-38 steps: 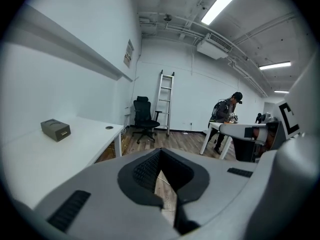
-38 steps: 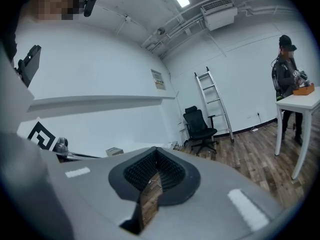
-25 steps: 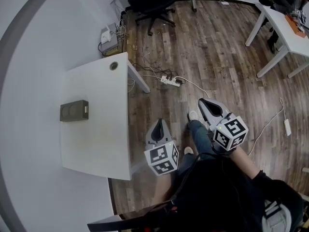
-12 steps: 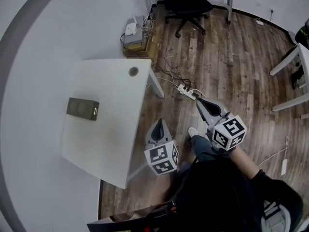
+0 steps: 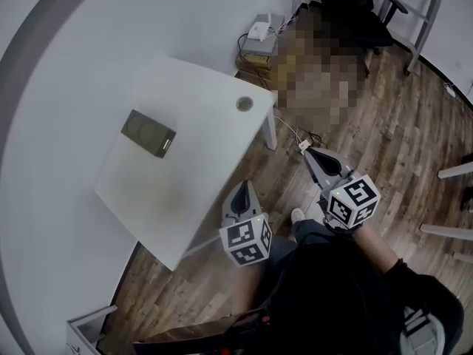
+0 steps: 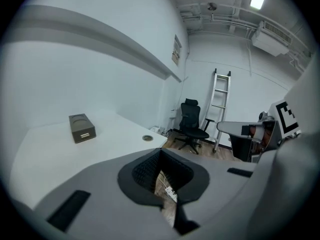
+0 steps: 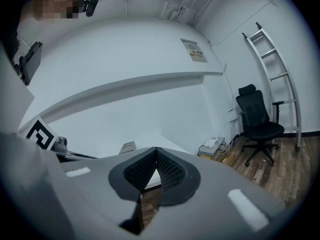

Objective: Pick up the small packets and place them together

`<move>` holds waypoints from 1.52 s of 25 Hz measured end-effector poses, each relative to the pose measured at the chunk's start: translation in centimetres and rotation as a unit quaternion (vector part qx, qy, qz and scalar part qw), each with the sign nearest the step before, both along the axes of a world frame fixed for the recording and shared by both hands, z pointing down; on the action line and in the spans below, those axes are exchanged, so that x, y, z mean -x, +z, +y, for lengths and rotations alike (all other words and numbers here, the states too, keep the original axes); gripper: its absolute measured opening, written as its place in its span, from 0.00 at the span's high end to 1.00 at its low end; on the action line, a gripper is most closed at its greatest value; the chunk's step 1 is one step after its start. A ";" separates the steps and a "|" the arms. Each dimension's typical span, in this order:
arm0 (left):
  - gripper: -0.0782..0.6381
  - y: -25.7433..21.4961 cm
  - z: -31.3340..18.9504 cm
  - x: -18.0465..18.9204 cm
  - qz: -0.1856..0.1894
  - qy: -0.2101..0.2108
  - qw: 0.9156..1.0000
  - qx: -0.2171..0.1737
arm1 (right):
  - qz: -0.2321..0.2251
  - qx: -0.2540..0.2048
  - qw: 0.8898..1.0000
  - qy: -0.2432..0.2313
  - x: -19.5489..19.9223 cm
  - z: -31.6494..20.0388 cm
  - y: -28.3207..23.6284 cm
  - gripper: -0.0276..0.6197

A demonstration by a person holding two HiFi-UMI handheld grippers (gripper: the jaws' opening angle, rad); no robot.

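No small packets show in any view. A grey-brown box (image 5: pixel 148 132) lies on the white table (image 5: pixel 199 146), also seen in the left gripper view (image 6: pixel 81 128) and, small, in the right gripper view (image 7: pixel 127 147). My left gripper (image 5: pixel 243 188) hangs just off the table's near corner, over the wooden floor, jaws shut with nothing between them (image 6: pixel 160 152). My right gripper (image 5: pixel 311 154) is further right, over the floor, also shut and empty (image 7: pixel 156 151). Both stand well apart from the box.
The table has a round cable hole (image 5: pixel 244 103) near its right edge. A power strip (image 5: pixel 304 145) with cables lies on the floor. A black office chair (image 6: pixel 194 126) and a ladder (image 6: pixel 220 104) stand by the far wall. A white device (image 5: pixel 260 29) sits on boxes.
The head view has swung left and up: table, box and chair have shifted right and turned in the picture. Both grippers keep their place in the view, still shut.
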State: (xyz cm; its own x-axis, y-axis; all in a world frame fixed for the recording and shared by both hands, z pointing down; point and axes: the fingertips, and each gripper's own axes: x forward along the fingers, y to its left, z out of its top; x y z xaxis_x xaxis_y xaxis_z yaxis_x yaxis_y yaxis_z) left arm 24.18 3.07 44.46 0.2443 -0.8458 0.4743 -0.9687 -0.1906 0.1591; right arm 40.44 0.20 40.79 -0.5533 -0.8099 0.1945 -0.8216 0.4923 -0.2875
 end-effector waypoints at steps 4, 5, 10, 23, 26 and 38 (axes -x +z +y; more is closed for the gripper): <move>0.90 0.3 0.3 2.4 -0.005 -0.056 0.998 0.005 | -0.004 0.004 0.999 -0.052 2.4 -1.6 0.5 0.95; 0.90 0.3 0.3 3.3 -0.006 -0.070 0.998 0.006 | -0.004 0.006 0.998 -0.065 3.4 -2.0 0.6 0.95; 0.90 0.9 0.7 8.3 -0.004 -0.140 0.990 0.014 | -0.001 0.015 0.992 -0.129 8.8 -3.3 1.4 0.95; 0.90 1.9 -4.9 22.1 0.013 -0.213 0.977 0.022 | 0.028 0.021 0.978 -0.205 23.9 -11.1 2.3 0.95; 0.90 1.9 -6.2 26.0 0.015 -0.231 0.972 0.026 | 0.031 0.024 0.974 -0.225 28.3 -13.0 2.4 0.95; 0.90 4.5 -6.3 38.1 0.026 -0.294 0.954 0.055 | 0.085 0.048 0.960 -0.262 40.7 -16.6 6.1 0.95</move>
State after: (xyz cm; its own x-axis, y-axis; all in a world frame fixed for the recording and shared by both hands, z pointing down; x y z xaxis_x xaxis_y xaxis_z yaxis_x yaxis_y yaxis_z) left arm -13.87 -3.24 48.91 -0.2312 -0.7894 0.5687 -0.8936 0.4035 0.1968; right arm -0.31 -16.42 46.89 -0.8330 -0.4040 0.3780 -0.5083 0.8286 -0.2345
